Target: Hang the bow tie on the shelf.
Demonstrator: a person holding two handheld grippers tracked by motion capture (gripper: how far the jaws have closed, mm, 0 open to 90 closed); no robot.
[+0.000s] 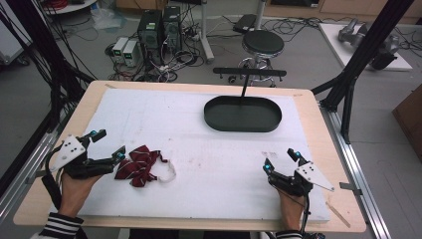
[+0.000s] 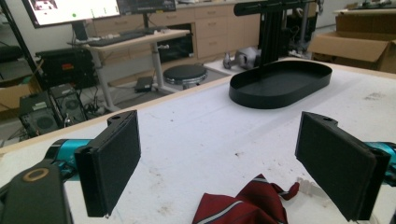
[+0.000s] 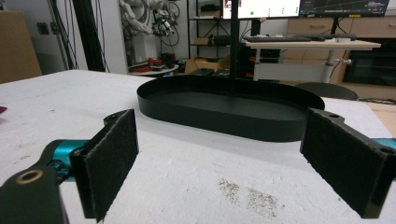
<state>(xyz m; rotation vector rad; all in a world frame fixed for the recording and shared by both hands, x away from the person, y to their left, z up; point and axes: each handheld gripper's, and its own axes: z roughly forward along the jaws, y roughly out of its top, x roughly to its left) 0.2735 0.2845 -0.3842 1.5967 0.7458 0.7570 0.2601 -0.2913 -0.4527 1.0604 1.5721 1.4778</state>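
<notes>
A dark red striped bow tie (image 1: 140,165) with a white strap lies on the white foam sheet (image 1: 199,149) at the front left. My left gripper (image 1: 108,144) stands open just left of it, one jaw almost at the cloth; the left gripper view has the tie (image 2: 243,205) low between the jaws. My right gripper (image 1: 282,159) is open at the front right, nothing between its pads (image 3: 111,161). A black oval tray (image 1: 243,114) with a T-shaped stand (image 1: 249,73) rising from it sits at the back right, also ahead of the right gripper (image 3: 229,109).
The foam sheet covers most of a wooden table (image 1: 308,99). Beyond the far edge stand a round stool (image 1: 262,44), computer towers (image 1: 159,30) and floor cables. Black frame posts (image 1: 363,55) flank the table's right side.
</notes>
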